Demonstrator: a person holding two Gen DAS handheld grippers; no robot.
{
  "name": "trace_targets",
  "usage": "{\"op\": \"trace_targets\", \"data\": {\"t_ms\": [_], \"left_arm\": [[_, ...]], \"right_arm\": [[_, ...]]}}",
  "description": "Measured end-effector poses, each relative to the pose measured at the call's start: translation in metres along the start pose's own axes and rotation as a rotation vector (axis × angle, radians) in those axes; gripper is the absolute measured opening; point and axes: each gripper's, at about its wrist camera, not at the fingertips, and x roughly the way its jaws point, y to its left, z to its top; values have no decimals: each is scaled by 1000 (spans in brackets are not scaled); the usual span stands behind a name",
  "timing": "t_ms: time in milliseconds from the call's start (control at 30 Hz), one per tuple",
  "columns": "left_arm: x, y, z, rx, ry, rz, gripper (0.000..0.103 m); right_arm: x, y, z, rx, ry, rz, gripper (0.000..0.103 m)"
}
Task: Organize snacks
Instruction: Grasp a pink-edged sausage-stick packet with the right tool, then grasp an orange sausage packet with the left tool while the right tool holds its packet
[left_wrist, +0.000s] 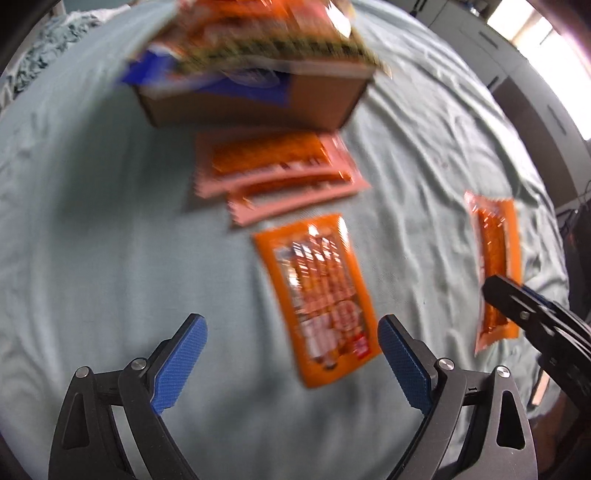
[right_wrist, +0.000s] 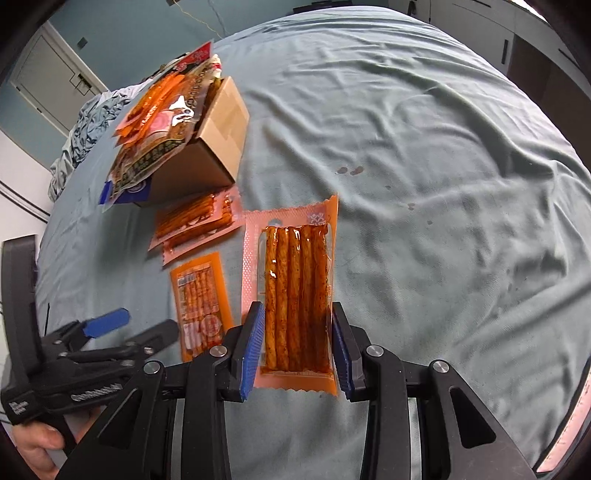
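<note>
The right gripper (right_wrist: 297, 345) clamps a pink stick-snack packet (right_wrist: 291, 295) at frame centre, while the left gripper (left_wrist: 291, 363) hangs spread wide above an orange packet (left_wrist: 319, 295).

Bedroom: bed w/ sheet (right_wrist: 424, 155), door (right_wrist: 55, 79), crumpled bedding (right_wrist: 85, 129).

Both grippers — left gripper (left_wrist: 291, 341), right gripper (right_wrist: 297, 347) — are black linkage frames with silver screws and blue ribbed pads (right_wrist: 252, 345).
</note>
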Motion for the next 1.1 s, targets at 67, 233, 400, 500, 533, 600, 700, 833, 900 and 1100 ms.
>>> {"op": "trace_targets", "data": {"t_ms": [67,233,400,500,533,600,700,833,900,1100], "left_arm": [[20,-12,3,20,33,46,95],[42,-35,-2,72,-10,181,103],[38,-31,-6,59,-36,154,92],[27,-21,-8,5,-69,158,58],[24,-18,-10,-6,-76,157,47],[20,-12,-14,-20,-82,138,37],[16,-1,-17,-44,-70,106,33],[2,13,-30,-112,-57,41,32],[-8,18,-35,-140,-68,15,32],[-59,16,-49,-162,-152,-22,31]], "right_arm": [[3,-3,2,12,2,-2,33],[7,-5,7,14,-4,-16,33],[11,-5,8,7,-1,-9,33],[8,-1,8,-14,-17,-13,33],[7,0,8,-22,-22,-16,33],[5,1,7,-31,-29,-18,33],[6,0,6,-36,-21,-19,33],[4,-3,6,-24,-23,-23,33],[3,-4,6,-19,-24,-20,33],[-1,2,5,-33,-33,-1,33]]}}
